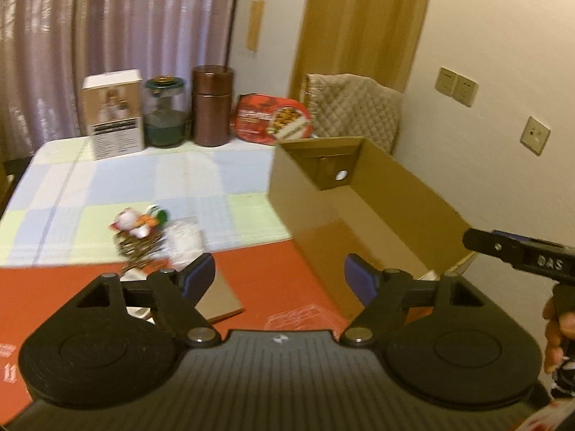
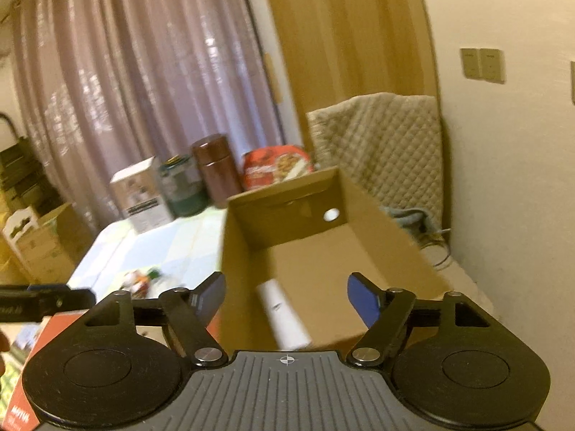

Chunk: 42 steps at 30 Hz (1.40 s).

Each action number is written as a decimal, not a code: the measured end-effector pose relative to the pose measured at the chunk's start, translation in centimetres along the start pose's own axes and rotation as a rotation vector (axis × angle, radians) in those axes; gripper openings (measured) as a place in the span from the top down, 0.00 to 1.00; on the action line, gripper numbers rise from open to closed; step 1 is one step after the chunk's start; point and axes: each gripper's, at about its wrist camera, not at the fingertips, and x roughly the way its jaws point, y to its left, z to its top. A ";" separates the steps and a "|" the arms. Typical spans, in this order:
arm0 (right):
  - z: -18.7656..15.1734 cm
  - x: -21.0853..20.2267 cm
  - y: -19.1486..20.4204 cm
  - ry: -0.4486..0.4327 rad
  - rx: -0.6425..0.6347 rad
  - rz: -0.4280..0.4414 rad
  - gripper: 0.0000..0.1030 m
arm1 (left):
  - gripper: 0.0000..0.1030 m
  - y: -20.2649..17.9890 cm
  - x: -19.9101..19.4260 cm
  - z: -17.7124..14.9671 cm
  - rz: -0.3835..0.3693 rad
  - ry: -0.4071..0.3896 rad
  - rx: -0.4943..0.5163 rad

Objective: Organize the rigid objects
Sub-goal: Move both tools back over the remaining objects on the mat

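Both jaws stand wide open and empty. Ahead of the right gripper (image 2: 285, 296), a white tube (image 2: 284, 318) already lies in the cardboard box (image 2: 377, 215). Beyond the left gripper (image 1: 278, 274), small toys (image 1: 138, 224) wait on the tabletop (image 1: 143, 179); reaching and closing on one looks next.
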 end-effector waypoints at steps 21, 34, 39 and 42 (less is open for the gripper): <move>-6.2 -1.4 9.9 0.146 -0.107 0.151 0.24 | 0.17 8.6 -7.7 -6.6 0.191 0.006 -0.100; -6.5 -1.7 13.4 0.145 -0.193 0.172 0.09 | 0.16 9.0 -8.4 -6.9 0.198 0.003 -0.024; -6.6 -0.4 14.2 0.160 -0.198 0.187 0.07 | 0.16 10.3 -7.3 -6.7 0.213 0.006 -0.030; -6.8 1.2 14.8 0.178 -0.205 0.205 0.06 | 0.16 11.3 -5.9 -6.6 0.218 0.020 -0.031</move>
